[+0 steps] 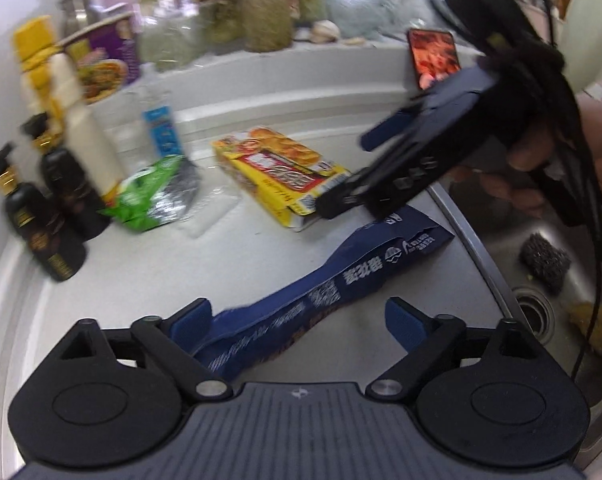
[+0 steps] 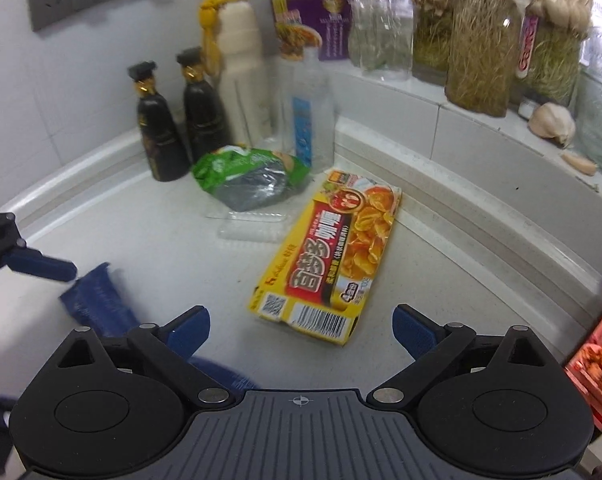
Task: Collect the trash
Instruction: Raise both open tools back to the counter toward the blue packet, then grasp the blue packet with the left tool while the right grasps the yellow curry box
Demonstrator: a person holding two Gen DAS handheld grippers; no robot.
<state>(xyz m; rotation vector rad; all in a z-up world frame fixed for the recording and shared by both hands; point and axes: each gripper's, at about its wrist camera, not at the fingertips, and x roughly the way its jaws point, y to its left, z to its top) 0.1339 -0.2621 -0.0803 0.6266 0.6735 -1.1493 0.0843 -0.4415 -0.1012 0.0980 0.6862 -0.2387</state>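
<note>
From the left wrist, the left gripper [image 1: 299, 316] hangs with fingers spread around the blue wrapper [image 1: 341, 280] on the worktop [image 1: 261, 256], not yet pinching; closing comes next. From the right wrist, the right gripper [image 2: 301, 328] stands released before the yellow box [image 2: 333, 256], needing a forward reach.

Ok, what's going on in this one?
A person is clearing packaging off a kitchen counter with a gripper in each hand. The left gripper is open, straddling a crumpled blue wrapper without pinching it. The right gripper is also open, facing the yellow curry box. The green foil bag lies untouched near the bottles.
</note>
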